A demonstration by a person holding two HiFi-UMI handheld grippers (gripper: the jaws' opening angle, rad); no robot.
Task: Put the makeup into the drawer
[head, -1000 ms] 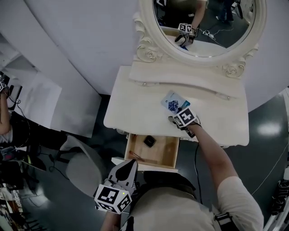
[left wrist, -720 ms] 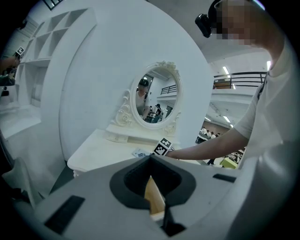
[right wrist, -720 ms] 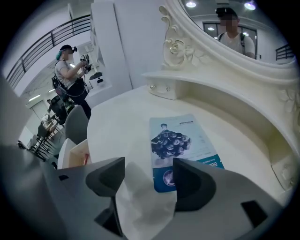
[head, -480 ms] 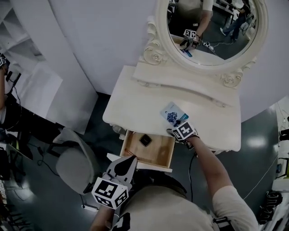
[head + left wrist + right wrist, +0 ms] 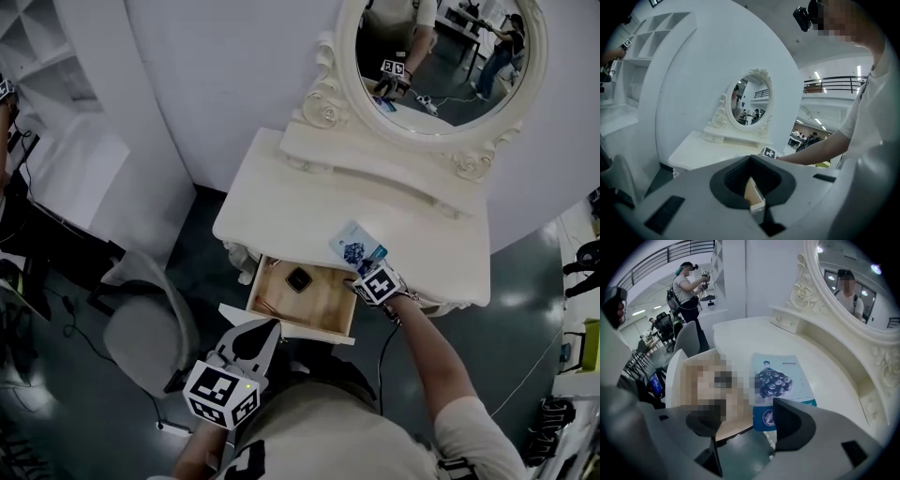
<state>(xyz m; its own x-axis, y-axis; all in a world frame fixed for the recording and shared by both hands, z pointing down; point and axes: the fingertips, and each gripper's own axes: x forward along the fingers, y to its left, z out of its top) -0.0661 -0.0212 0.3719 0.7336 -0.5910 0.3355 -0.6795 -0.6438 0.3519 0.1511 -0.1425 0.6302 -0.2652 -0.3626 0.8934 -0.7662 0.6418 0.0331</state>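
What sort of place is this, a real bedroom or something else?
Probably a staged bedroom corner in a big work hall, not a home: a white dressing table with oval mirror and open drawer stands against a curved backdrop panel, with people at desks beyond.

The head view looks steeply down on the surface (image 5: 281, 216) and drawer (image 5: 323, 302). Both gripper views face the mirror (image 5: 441, 70) low across that surface, the right one closer.
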